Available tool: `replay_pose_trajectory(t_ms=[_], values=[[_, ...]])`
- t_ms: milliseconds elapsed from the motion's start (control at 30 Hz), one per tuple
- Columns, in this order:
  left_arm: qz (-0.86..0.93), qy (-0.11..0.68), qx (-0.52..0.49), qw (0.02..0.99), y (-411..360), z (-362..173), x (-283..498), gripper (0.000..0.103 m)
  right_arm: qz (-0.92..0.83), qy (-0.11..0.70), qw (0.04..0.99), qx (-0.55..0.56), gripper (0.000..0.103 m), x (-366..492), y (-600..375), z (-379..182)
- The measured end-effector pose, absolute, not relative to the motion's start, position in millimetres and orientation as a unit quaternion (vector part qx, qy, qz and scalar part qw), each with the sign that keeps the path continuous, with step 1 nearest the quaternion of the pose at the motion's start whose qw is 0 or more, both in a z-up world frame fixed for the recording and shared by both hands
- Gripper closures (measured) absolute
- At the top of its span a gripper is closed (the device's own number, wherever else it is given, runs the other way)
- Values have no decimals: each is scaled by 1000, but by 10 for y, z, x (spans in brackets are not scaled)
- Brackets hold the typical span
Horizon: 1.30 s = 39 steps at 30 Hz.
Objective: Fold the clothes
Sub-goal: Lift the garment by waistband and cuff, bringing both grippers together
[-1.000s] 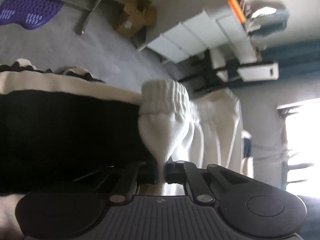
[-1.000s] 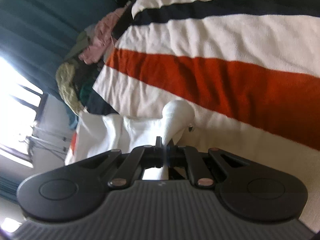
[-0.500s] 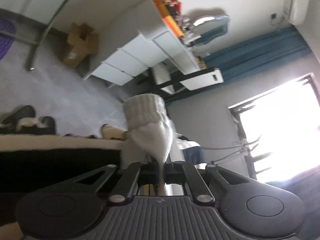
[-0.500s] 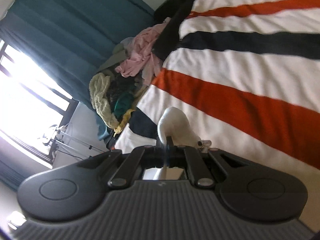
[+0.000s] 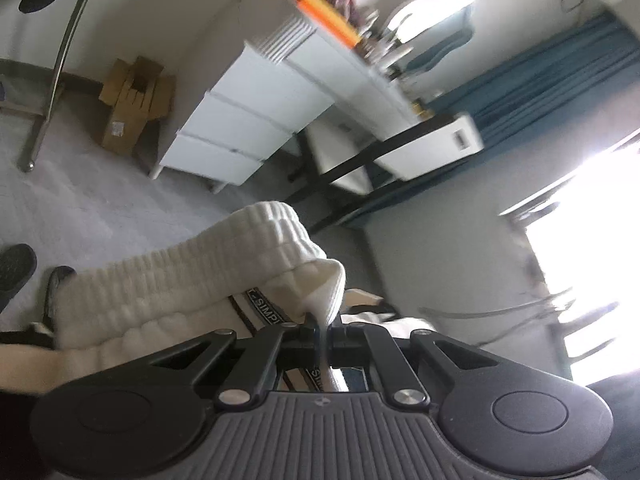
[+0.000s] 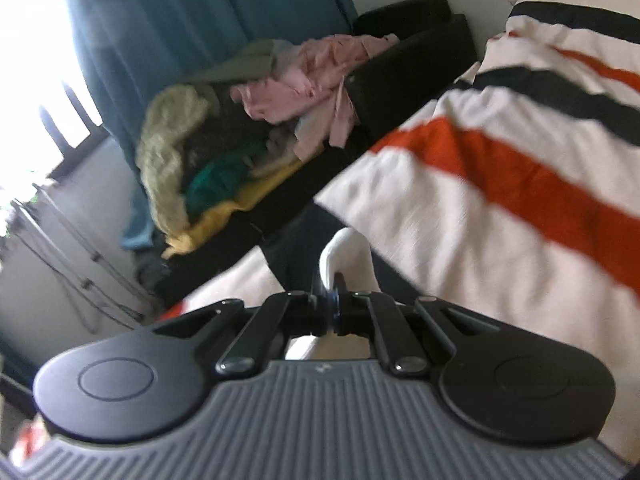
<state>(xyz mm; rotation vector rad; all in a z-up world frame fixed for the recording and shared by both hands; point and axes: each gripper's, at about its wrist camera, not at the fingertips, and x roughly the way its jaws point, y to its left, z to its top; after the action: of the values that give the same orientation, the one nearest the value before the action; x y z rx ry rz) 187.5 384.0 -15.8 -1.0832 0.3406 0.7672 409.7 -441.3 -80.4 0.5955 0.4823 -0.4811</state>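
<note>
Above the striped bedspread (image 6: 500, 200), left claw (image 5: 320, 326) and right claw (image 6: 330, 312) each pinch the white garment (image 5: 200, 280).

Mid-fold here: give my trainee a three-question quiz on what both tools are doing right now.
1. True or false: the left tool is shut on the white garment.
2. The clothes pile in the right view lies on: A) the striped blanket B) a black couch C) the white drawers.
3. Fill in: the right tool pinches ____ fabric.

Key: 1 true; 2 B; 3 white.
</note>
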Motion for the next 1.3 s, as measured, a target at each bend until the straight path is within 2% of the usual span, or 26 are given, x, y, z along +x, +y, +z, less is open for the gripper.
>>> replay_pose_trajectory(t_ms=[67,200,367,500,567,600,633,700,733,767,833,1000,1100,1300], values=[[371,178,-491,768,3895,-343,2206,100,-247,236,901,266,97,4248,-4323,-1045],[394,209,-455,771,3910,-496,2707,100,-245,248,925,149,97,4353,-4111,-1234],[414,223,-417,778,3841,-514,2938,98,-233,259,926,148,94,4279,-4128,-1141],[401,219,-411,789,3794,-535,2822,91,-203,251,927,189,91,4064,-4133,-1074],[388,209,-433,786,3757,-532,2645,77,-184,244,927,219,84,3903,-4119,-1063],[380,208,-442,786,3727,-514,2564,74,-172,236,929,228,69,3784,-4094,-1034],[371,207,-450,785,3697,-496,2483,72,-159,228,931,237,49,3666,-4069,-1006],[350,203,-468,785,3629,-448,2313,62,-134,211,934,254,34,3429,-4018,-949],[336,200,-478,786,3571,-413,2205,51,-122,202,936,263,35,3310,-3993,-920],[323,197,-485,789,3509,-384,2089,45,-110,194,936,274,35,3176,-3970,-893],[298,190,-487,799,3330,-333,1829,44,-91,190,931,299,34,2863,-3931,-849],[254,180,-509,802,2925,-371,1176,29,-57,295,910,286,34,2458,-3818,-737],[233,206,-514,800,2766,-490,912,29,-34,316,901,297,34,2219,-3858,-680],[202,250,-517,793,2868,-747,597,26,-15,328,824,462,34,1888,-4264,-891]])
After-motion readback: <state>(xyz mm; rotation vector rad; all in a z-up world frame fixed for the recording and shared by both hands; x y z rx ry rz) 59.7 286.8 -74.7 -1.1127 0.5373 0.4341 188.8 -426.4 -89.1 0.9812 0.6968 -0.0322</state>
